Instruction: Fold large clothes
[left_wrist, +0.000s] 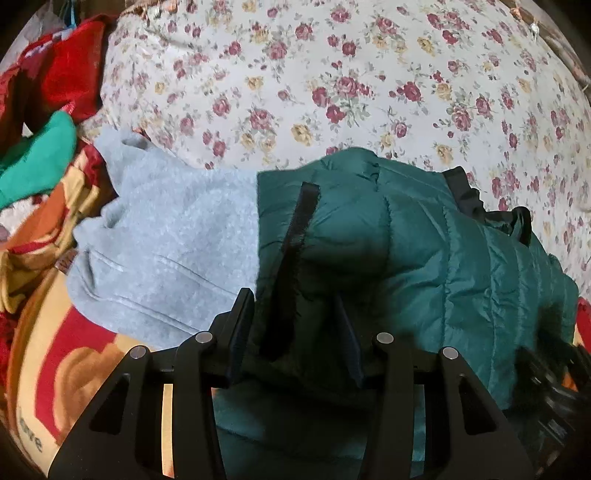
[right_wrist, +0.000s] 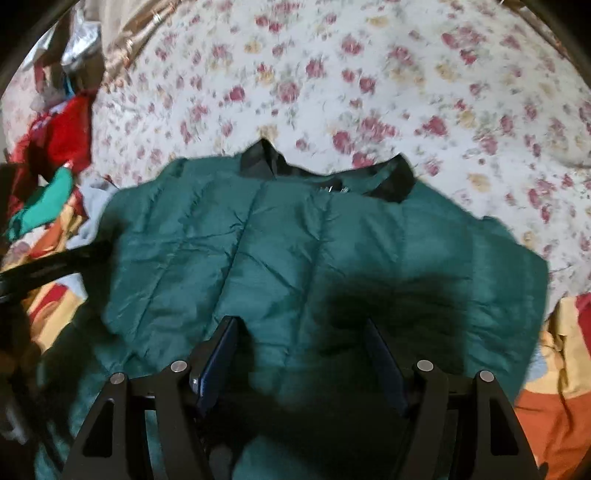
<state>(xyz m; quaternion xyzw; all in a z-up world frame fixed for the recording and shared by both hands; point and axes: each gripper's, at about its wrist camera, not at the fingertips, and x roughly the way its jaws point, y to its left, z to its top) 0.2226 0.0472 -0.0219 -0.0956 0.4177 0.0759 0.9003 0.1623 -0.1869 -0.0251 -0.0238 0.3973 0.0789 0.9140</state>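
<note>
A dark green puffer jacket (left_wrist: 424, 240) lies on the bed, its black zipper strip (left_wrist: 295, 229) running toward me. My left gripper (left_wrist: 293, 314) is at the jacket's left edge. It is open, with the zipper edge lying loose between the fingers and neither pad pressing it. In the right wrist view the jacket (right_wrist: 258, 240) is spread flat with its black collar (right_wrist: 391, 181) at the far side. My right gripper (right_wrist: 301, 332) hovers open over the near part of the jacket, holding nothing. This view is blurred.
A grey fleece garment (left_wrist: 166, 240) lies under the jacket's left side. The floral bedsheet (left_wrist: 332, 74) stretches beyond. Red clothes (left_wrist: 62, 74) and green clothes (left_wrist: 40, 158) are piled at the far left. A red, orange and yellow patterned blanket (left_wrist: 74, 350) covers the near edge.
</note>
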